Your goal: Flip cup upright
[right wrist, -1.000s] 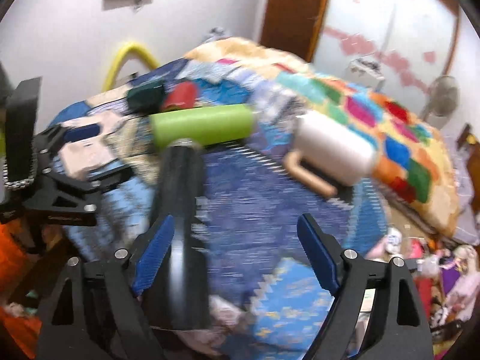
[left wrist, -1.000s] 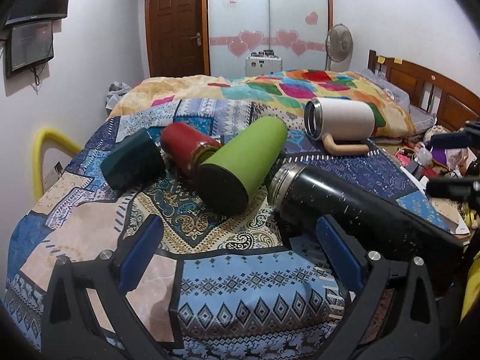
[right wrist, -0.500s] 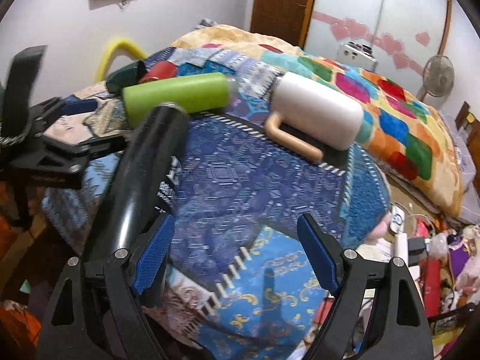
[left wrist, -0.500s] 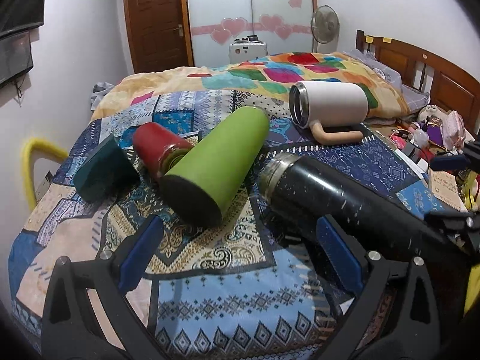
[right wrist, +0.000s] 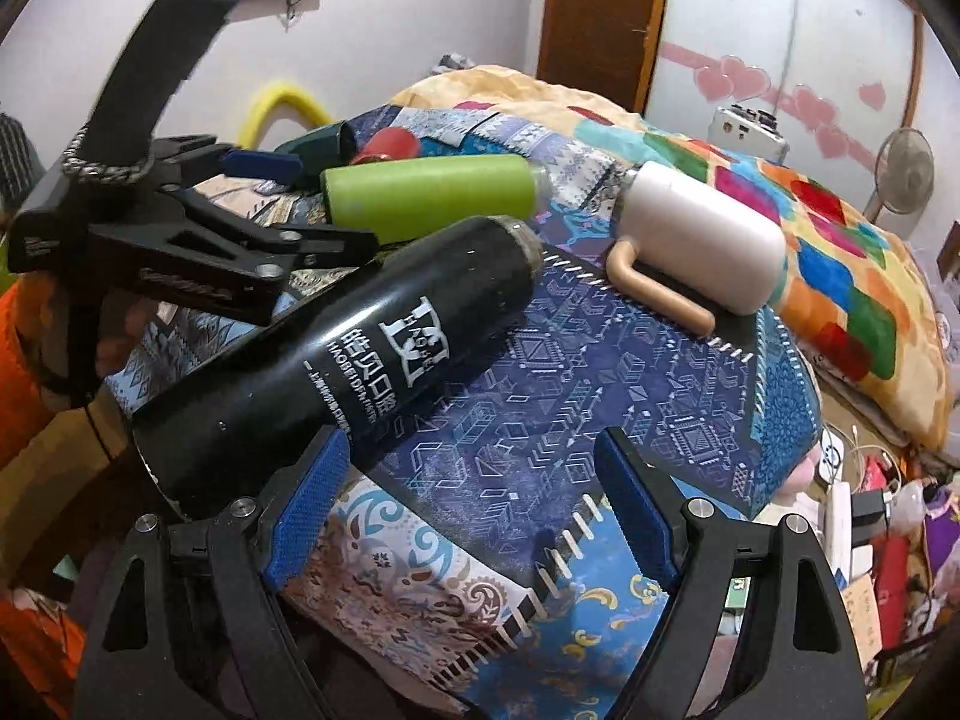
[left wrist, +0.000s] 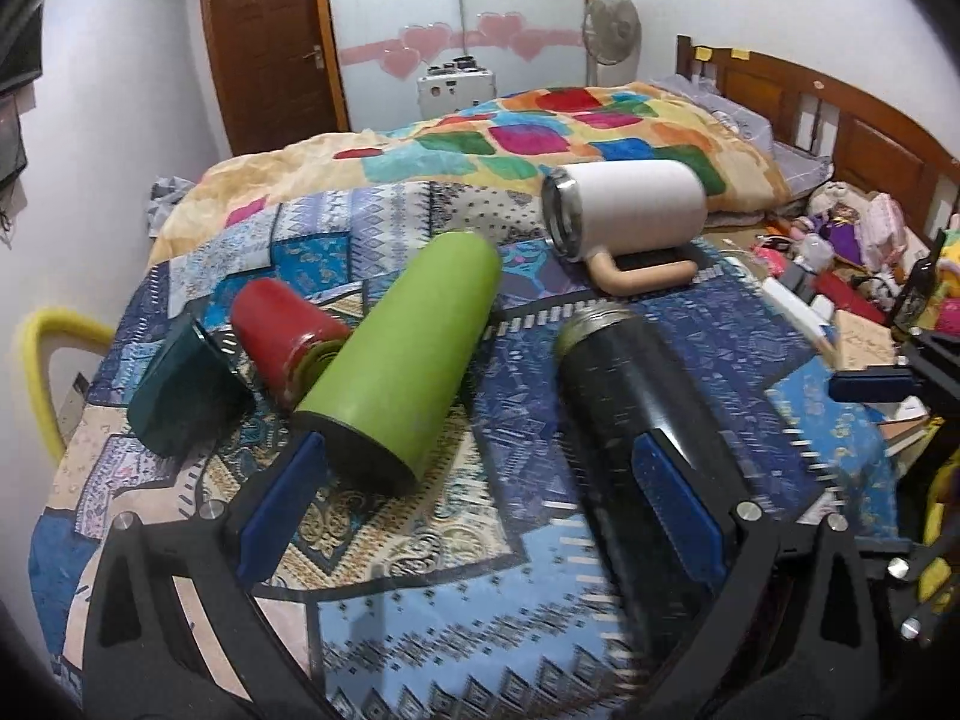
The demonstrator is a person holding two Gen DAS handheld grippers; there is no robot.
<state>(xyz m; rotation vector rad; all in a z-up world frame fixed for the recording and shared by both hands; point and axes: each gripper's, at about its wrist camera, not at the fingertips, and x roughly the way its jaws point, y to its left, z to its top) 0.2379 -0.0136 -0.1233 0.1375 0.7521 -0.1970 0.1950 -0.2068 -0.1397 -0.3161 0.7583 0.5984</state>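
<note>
Though lying flat, black flask (mouth bedward)

The black flask's base is hidden behind the left tongs' pad at 4 o'clock; its body is blurred. The red cup's mouth is concealed by the green bottle.

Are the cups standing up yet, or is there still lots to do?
Nothing is done yet. The black flask, green bottle, red cup, teal cup and white mug all lie on their sides on the quilt. Both the left gripper and right gripper are open, holding nothing, near the black flask. Every flip is still left.
</note>
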